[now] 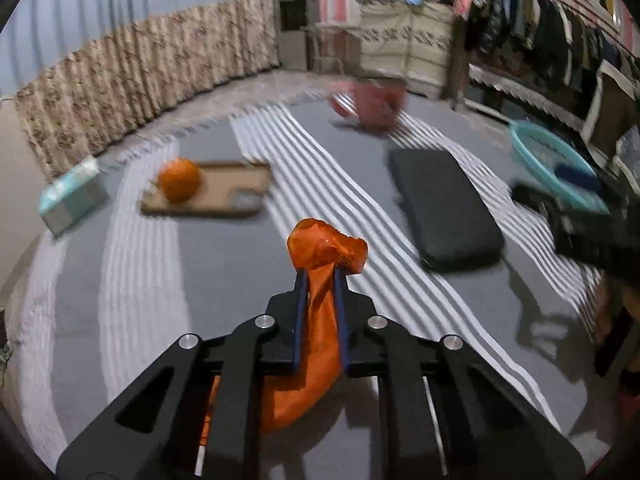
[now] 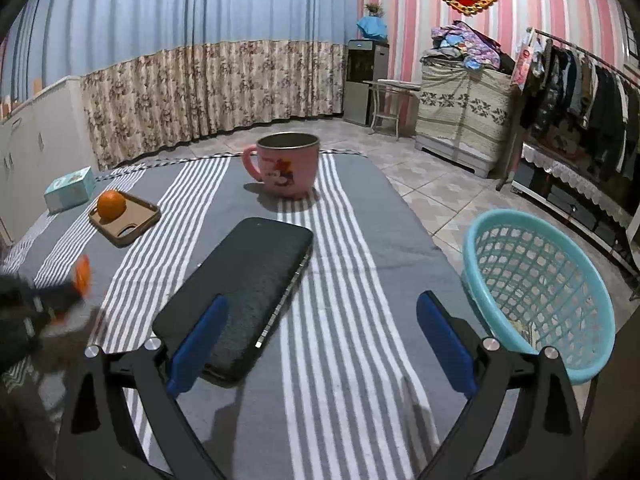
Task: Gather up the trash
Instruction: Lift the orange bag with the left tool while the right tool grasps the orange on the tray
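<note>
My left gripper (image 1: 320,274) is shut on a crumpled orange plastic wrapper (image 1: 326,250), which bunches beyond the blue pads and hangs down under the jaws, lifted off the striped cloth. In the right wrist view that gripper (image 2: 48,300) shows blurred at the left edge with a bit of the orange wrapper (image 2: 83,274). My right gripper (image 2: 320,328) stands wide open above the cloth, its left pad over the near end of a black phone (image 2: 244,292). A teal mesh basket (image 2: 540,292) sits off the table's right edge, with something pale lying inside.
A pink mug (image 2: 286,164) stands at the far end of the striped tablecloth (image 2: 340,360). An orange (image 2: 112,204) rests on a brown board (image 2: 124,220), with a teal tissue box (image 2: 70,190) behind. A clothes rack (image 2: 580,92) and cabinet stand at right.
</note>
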{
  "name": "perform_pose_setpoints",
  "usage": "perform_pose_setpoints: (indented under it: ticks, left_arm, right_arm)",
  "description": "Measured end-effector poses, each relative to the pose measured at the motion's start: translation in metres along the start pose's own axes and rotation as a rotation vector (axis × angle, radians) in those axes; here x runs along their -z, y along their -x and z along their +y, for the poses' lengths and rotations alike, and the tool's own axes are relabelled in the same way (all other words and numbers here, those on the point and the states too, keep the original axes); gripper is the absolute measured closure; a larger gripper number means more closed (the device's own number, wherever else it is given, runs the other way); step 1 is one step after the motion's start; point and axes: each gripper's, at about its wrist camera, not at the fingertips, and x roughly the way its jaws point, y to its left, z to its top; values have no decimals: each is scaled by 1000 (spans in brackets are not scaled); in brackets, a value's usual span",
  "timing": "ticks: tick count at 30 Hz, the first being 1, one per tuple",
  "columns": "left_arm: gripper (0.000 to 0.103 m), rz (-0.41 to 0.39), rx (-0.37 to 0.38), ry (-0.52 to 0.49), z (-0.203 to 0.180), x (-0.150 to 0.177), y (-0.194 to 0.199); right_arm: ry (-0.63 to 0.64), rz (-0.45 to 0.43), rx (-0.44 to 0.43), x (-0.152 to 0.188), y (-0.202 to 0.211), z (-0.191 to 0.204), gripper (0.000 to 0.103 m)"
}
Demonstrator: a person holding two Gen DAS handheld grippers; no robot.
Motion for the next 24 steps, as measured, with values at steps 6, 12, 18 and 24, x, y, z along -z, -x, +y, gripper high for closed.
perform_pose_setpoints:
  ticks: [6, 12, 18, 24]
  left_arm:
    - [92, -120, -128, 52, 67, -43, 9]
    - [92, -202, -248, 122, 131, -71, -3]
    - [92, -197, -293, 180, 173, -70, -25]
    - [92, -195, -312, 208, 198, -64, -30]
  right_arm:
    - [23, -1, -24, -12, -8, 23, 10]
    - [62, -4, -74, -31, -19, 64, 10]
    - [101, 16, -132, -56, -44, 121, 10]
    - [129, 47, -206, -76, -77, 184, 11]
